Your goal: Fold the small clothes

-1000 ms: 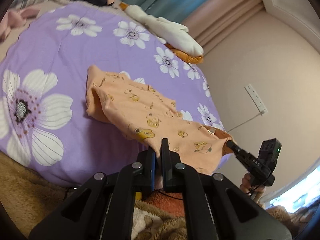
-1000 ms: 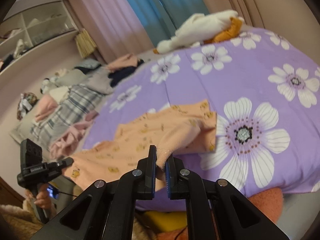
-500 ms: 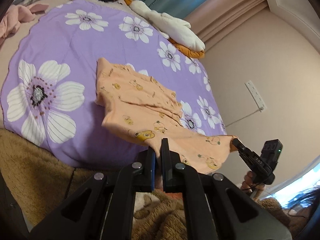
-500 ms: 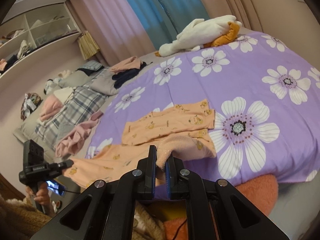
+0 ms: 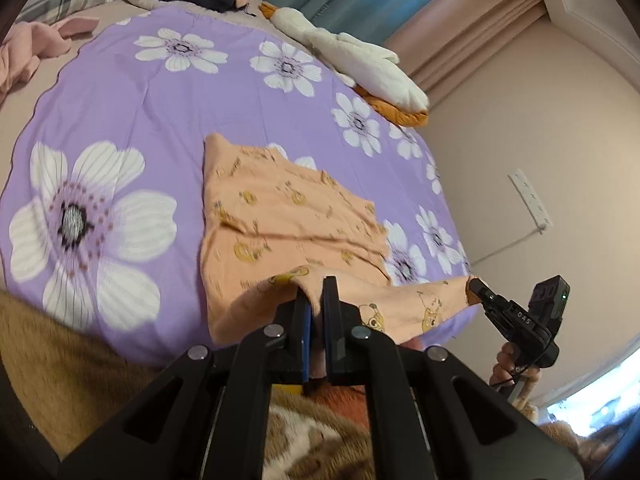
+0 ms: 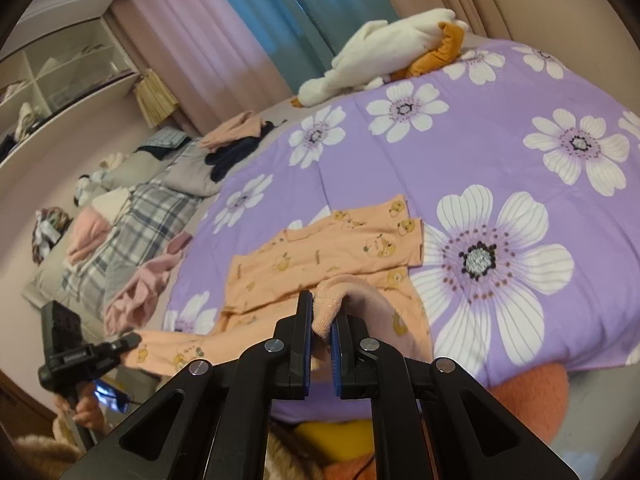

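The orange garment (image 5: 288, 216) with its small cartoon print lies near the front edge of the purple flowered quilt (image 5: 132, 120), its far part flat on the quilt and its near hem lifted off it. The left gripper (image 5: 316, 300) has its jaws clenched on one end of that hem, and the right gripper (image 6: 322, 320) is clamped on the thicker cuffed edge at the other end, so the fabric hangs stretched between the two in a taut line. Holding both corners at once likely keeps the hem straight, so that it can be carried over the flat part and laid down as an even fold. A crease already runs across the middle of the garment, which suggests the folding is partly under way. A white and orange plush toy (image 6: 384, 48) rests at the far edge of the quilt, well apart from the work, and other clothes (image 6: 236, 140) lie piled beyond the quilt's far left corner.
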`<state>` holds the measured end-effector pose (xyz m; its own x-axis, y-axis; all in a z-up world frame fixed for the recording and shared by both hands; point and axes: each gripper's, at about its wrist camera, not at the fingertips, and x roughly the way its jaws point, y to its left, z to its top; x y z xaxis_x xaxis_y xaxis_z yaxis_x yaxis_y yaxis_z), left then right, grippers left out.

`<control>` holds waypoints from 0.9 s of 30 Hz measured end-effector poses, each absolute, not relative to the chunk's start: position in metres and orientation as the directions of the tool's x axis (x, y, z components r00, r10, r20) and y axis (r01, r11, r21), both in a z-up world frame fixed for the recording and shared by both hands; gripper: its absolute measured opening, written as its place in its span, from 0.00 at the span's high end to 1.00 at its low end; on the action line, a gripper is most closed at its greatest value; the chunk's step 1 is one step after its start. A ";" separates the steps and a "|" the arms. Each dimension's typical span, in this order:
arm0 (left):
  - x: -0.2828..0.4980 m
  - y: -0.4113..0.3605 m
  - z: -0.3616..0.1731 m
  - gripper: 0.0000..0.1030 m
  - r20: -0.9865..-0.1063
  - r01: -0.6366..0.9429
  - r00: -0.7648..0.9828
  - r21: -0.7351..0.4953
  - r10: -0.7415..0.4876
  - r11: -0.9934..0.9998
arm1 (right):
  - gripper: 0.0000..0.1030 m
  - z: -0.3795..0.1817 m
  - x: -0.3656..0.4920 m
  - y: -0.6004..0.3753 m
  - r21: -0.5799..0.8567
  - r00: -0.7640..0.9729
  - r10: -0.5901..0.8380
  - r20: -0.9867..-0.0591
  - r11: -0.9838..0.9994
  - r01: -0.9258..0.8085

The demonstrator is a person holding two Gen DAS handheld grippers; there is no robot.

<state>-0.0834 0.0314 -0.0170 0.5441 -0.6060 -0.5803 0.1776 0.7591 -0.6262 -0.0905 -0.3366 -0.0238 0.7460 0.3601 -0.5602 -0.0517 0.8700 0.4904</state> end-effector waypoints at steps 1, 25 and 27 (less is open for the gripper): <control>-0.074 0.031 -0.019 0.96 -0.579 0.175 0.548 -0.627 -0.604 0.759 | 0.91 -0.027 -0.080 -0.337 0.491 0.739 0.358 -0.571 0.870 -0.042; 0.112 0.019 -0.088 0.96 -0.719 -0.006 0.491 -0.568 -0.493 0.823 | 0.91 -0.087 0.091 -0.332 0.401 0.621 0.252 -0.742 0.910 0.110; 0.126 0.018 -0.097 0.96 -0.728 -0.025 0.477 -0.571 -0.492 0.820 | 0.91 -0.095 0.105 -0.333 0.390 0.604 0.240 -0.760 0.912 0.128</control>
<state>0.1264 0.0184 -0.0971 0.4772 -0.4924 -0.7278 -0.0253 0.8202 -0.5715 0.1054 -0.3331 -0.0955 0.6040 0.2397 -0.7601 0.1283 0.9120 0.3895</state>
